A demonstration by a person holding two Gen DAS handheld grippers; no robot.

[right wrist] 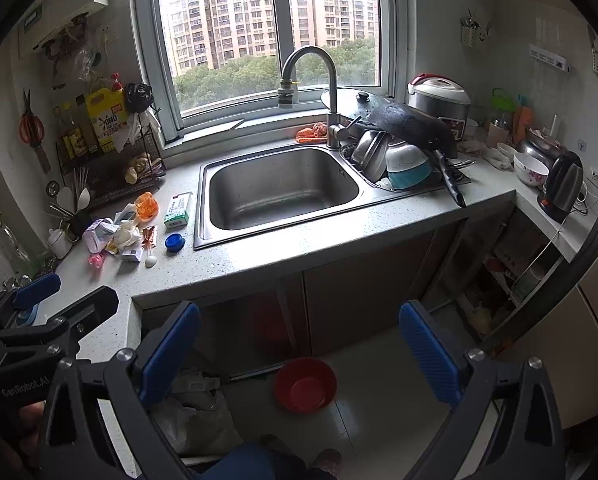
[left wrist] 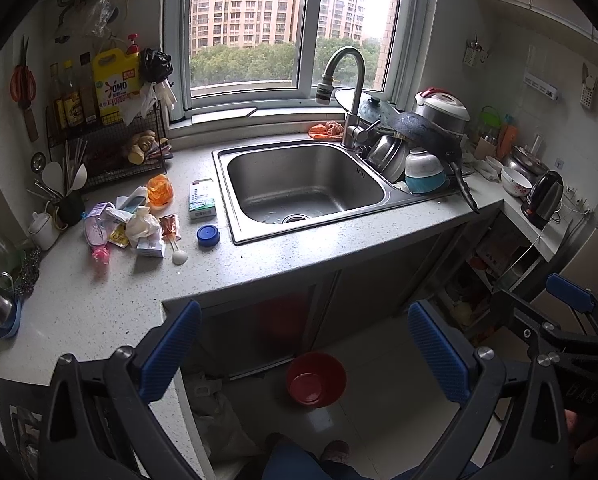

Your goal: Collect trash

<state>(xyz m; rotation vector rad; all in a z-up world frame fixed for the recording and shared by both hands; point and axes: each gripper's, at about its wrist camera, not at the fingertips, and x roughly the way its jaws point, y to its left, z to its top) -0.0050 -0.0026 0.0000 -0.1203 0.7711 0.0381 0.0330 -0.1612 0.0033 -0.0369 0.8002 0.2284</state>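
Note:
A heap of trash (left wrist: 133, 220) lies on the grey counter (left wrist: 299, 256) left of the sink: crumpled wrappers, a purple packet (left wrist: 97, 226), an orange plastic cup (left wrist: 160, 190), a green-and-white box (left wrist: 202, 199), a blue lid (left wrist: 208, 236) and a white spoon (left wrist: 179, 256). The right wrist view shows the same trash heap (right wrist: 123, 232). My left gripper (left wrist: 305, 354) is open and empty, held back from the counter above the floor. My right gripper (right wrist: 299, 350) is open and empty too, at a similar distance. A bag of rubbish (right wrist: 197, 416) stands on the floor below the counter corner.
A steel sink (left wrist: 303, 186) with a tall faucet (left wrist: 345, 92) sits mid-counter. Stacked dishes and a black pan (left wrist: 427, 136) fill the drainer to its right. A red basin (left wrist: 315, 378) rests on the floor. A wire rack (left wrist: 107, 148) with bottles stands at the back left; a kettle (left wrist: 543, 200) at the right.

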